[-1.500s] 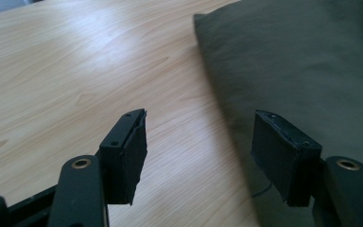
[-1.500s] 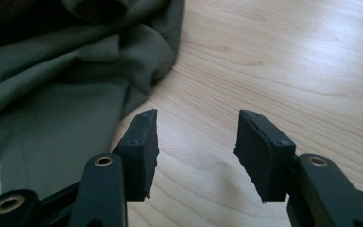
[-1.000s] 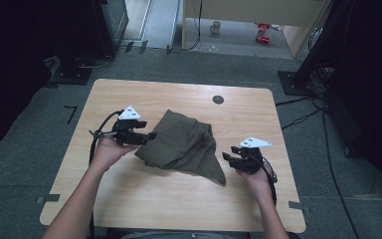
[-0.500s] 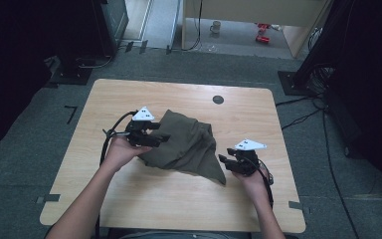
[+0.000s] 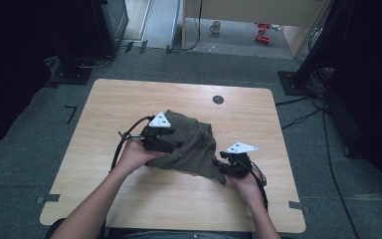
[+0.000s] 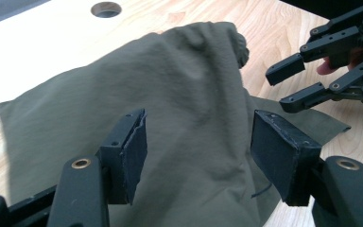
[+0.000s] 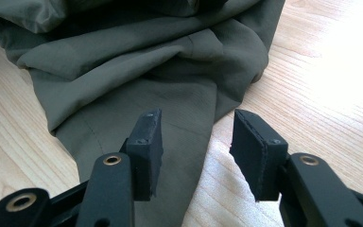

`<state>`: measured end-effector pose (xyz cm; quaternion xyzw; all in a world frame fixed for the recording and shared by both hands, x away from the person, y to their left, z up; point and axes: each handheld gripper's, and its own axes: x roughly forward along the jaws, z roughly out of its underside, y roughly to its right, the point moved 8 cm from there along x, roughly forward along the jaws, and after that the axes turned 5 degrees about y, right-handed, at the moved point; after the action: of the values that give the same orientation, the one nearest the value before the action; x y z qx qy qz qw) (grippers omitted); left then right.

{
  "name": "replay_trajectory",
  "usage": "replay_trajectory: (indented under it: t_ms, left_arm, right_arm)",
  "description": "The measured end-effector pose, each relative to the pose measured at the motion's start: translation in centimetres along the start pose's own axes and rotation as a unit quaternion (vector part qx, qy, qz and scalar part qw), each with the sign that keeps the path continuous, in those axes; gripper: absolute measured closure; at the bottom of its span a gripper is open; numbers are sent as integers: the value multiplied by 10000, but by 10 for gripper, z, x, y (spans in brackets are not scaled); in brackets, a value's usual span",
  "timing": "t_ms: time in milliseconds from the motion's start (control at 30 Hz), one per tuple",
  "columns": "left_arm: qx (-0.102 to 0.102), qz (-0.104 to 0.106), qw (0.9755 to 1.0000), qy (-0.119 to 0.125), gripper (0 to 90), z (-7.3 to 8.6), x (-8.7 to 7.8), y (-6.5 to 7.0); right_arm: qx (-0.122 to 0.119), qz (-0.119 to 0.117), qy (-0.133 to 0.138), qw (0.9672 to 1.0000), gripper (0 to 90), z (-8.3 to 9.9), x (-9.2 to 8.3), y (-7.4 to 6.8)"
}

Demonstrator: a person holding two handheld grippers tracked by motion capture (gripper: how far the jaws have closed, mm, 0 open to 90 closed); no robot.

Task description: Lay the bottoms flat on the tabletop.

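It looks like a lab: a light wooden desk (image 5: 129, 99) on grey carpet floor (image 5: 40, 149), black cables (image 5: 303, 117), dark stands (image 5: 308, 69).

A light wooden table (image 5: 129, 209) with rounded corners stands on grey carpet (image 5: 25, 164). A round dark hole (image 5: 218, 99) sits in the tabletop near its far edge. Tape marks (image 5: 70, 112) lie on the carpet at the table's left, and more tape (image 5: 47, 198) lies by the near corners. Black stands (image 5: 87, 74) rest on the floor at the far left, and dark equipment (image 5: 363, 99) rises at the right with cables (image 5: 303, 117) trailing across the carpet. Beyond the carpet is a paler floor, where a wooden desk (image 5: 253, 10) stands; a mug (image 5: 215, 27) and small red things (image 5: 263, 33) lie beneath it. Both sides of the room are dark, while the table is brightly lit.
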<state>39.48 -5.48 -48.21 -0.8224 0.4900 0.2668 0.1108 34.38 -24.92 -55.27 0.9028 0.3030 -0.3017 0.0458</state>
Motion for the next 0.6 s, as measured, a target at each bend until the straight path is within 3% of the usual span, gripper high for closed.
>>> replay_trajectory:
  t_ms: [367,600]
  left_arm:
    - [80,86,9998,-130,388,4,26,16]
    - [141,39,9995,-290,474,10,37,21]
  right_arm:
    - [-36,20,30,10000,552,0,1,-1]
    - [-86,-37,90,9999,571,-3,3,-7]
